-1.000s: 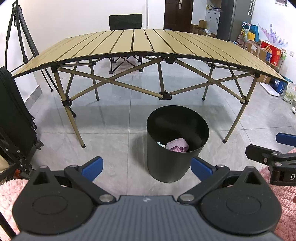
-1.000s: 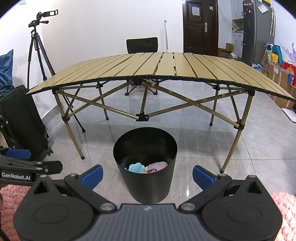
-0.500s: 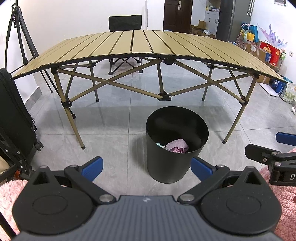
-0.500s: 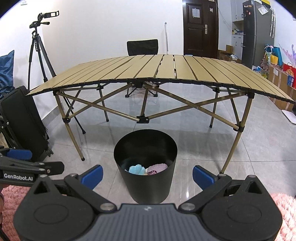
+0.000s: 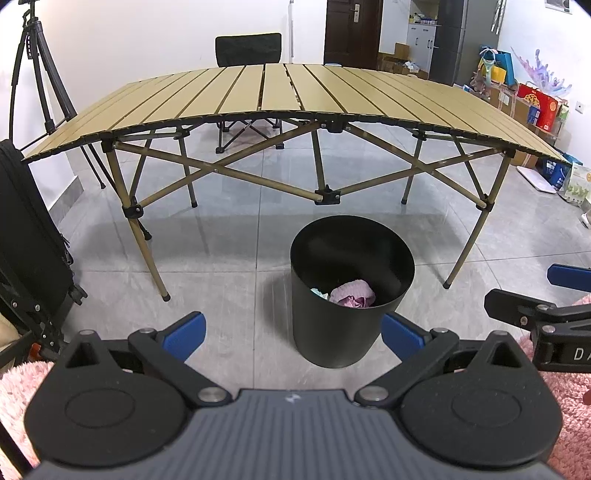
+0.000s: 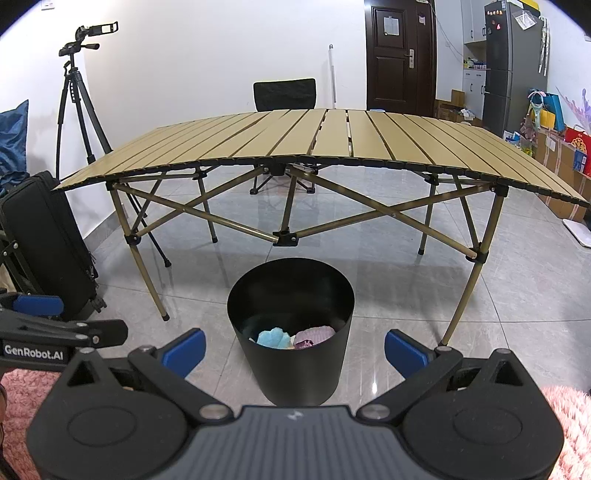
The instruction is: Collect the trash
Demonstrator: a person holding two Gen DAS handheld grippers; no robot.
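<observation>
Both claws spread and empty, left claw (image 5: 291,334), right claw (image 6: 293,350); blue wad (image 6: 272,338) in black bin (image 6: 295,373) plain only from right wrist.

Both views have dropped slightly, the bin (image 6: 291,332) sitting lower in frame

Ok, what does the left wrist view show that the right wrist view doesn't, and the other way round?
Only the left wrist view shows the right gripper, open, at its right edge. Only the right wrist view shows the left gripper, open, the crumpled light blue piece in the bin, and the camera on the tripod. Both show the black trash bin on the floor before the folding table, with a pink wad inside.
</observation>
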